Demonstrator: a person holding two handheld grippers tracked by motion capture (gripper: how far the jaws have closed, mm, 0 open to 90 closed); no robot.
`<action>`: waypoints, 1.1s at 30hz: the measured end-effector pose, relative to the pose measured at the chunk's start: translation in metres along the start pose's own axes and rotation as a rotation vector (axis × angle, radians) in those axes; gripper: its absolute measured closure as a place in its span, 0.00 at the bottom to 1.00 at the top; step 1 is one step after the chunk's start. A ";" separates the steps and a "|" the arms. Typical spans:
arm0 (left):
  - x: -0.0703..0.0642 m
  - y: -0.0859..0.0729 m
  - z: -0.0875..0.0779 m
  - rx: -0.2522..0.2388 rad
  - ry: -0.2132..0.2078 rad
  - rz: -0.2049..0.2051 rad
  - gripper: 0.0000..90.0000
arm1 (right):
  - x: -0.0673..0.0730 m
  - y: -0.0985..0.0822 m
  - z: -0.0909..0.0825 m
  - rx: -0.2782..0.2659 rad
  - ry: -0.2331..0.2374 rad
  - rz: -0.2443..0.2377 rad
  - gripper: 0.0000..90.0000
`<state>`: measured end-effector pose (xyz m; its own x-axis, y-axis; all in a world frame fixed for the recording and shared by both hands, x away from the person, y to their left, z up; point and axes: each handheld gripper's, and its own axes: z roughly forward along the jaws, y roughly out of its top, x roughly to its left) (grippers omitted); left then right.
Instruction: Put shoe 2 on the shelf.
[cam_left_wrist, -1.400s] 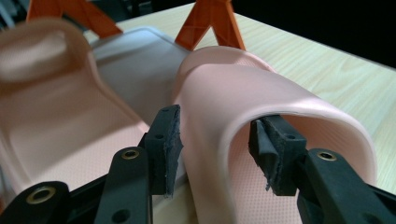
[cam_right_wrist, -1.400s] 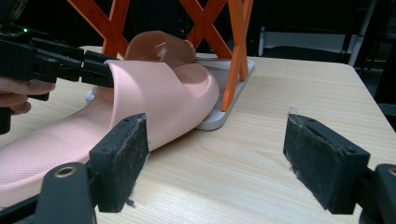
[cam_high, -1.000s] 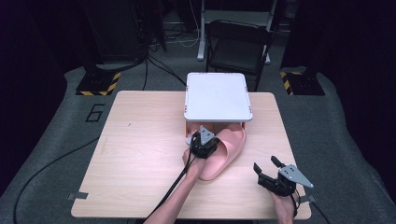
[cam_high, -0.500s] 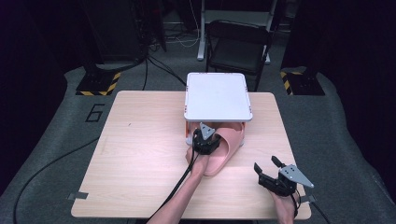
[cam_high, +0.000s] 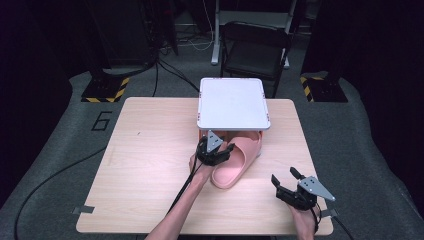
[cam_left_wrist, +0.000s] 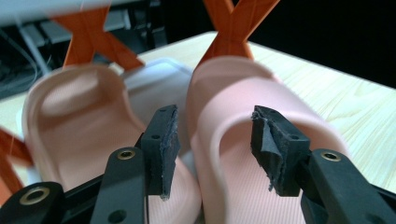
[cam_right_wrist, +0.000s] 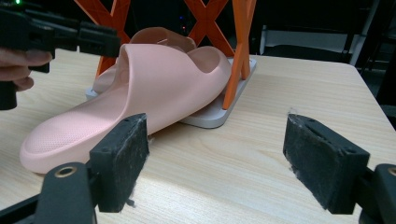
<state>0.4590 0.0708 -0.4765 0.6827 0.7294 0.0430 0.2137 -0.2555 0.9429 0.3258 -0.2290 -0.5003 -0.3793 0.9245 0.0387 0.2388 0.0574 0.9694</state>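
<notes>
A pink slipper (cam_high: 239, 162) lies on the wooden table (cam_high: 145, 165) at about the centre, its toe end pushed under a small stand with a white top (cam_high: 233, 102) at twelve o'clock and its heel end pointing toward six o'clock. In the right gripper view this slipper (cam_right_wrist: 135, 88) rests partly on the stand's grey base plate (cam_right_wrist: 219, 112), tilted, with its near end down on the wood, between the orange cross-braced legs (cam_right_wrist: 236, 51). A second pink slipper (cam_left_wrist: 79, 121) lies beside it on the base plate, at the nine o'clock side in the left gripper view, the two nearly touching along their edges.

The left gripper (cam_high: 214, 152) sits just at the nine o'clock side of the first slipper, held in the person's left hand (cam_high: 197, 167). Its jaws have just been opening; they now stand about half apart, one pad in the gap between the two slippers and the other above the strap of the nearer one (cam_left_wrist: 243, 135). The pads do not press on it, so nothing is held.

The right gripper (cam_high: 295, 190) rests near the table's five o'clock corner, well apart from the slippers. Its jaws stand wide, with only bare table between them.
</notes>
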 end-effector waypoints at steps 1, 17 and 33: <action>-0.002 0.002 0.004 0.024 -0.015 0.041 0.57 | 0.000 0.000 0.001 -0.001 0.010 0.000 0.24; 0.005 -0.007 0.005 0.084 -0.003 0.023 0.66 | 0.002 0.001 0.000 -0.005 0.010 -0.003 0.24; -0.016 -0.015 0.019 0.052 0.120 -0.084 0.90 | 0.003 0.001 0.001 0.004 0.018 -0.011 0.24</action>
<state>0.4584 0.0508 -0.4978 0.5729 0.8196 0.0069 0.3043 -0.2205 0.9267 0.3259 -0.2258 -0.5000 -0.3981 0.9168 0.0328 0.2379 0.0686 0.9689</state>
